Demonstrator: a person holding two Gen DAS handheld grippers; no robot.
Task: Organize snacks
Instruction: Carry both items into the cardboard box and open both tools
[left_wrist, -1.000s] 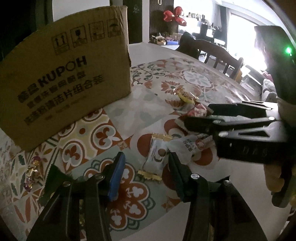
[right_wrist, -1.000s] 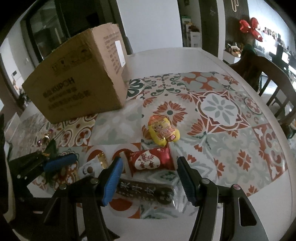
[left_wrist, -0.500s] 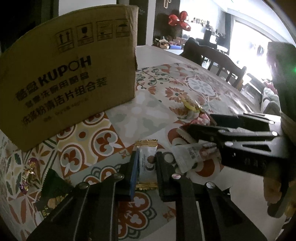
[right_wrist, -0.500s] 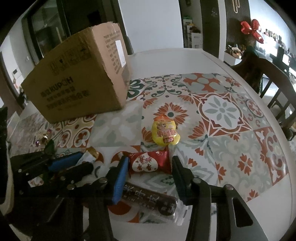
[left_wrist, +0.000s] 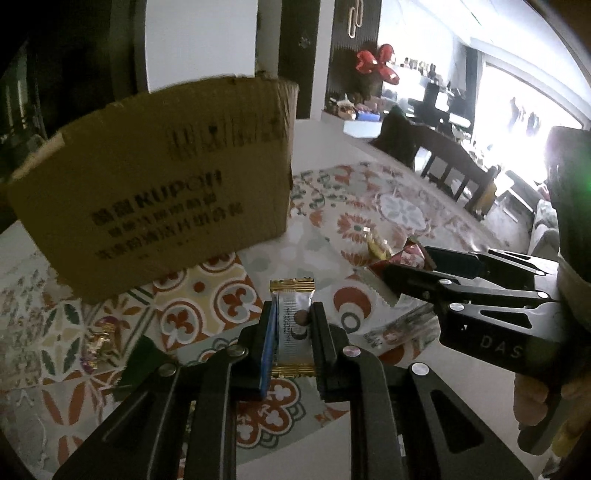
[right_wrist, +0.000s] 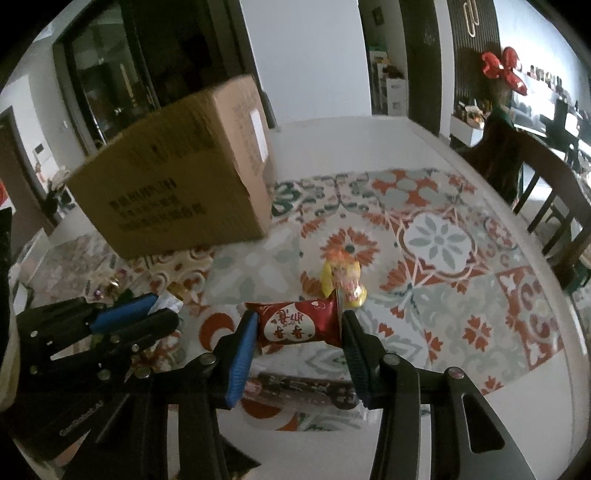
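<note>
While gripped, white snack packet lengthwise, pointing boxward

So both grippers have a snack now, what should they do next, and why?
Probably carry both up toward the cardboard box. The left gripper pinches the white snack packet, the right gripper the red snack packet, and the box looks like where snacks go.

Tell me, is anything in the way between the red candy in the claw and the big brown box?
Nothing visible blocks it. The right gripper is shut on the red candy, and only patterned tablecloth lies between it and the cardboard box. The yellow snack sits off to the side.
</note>
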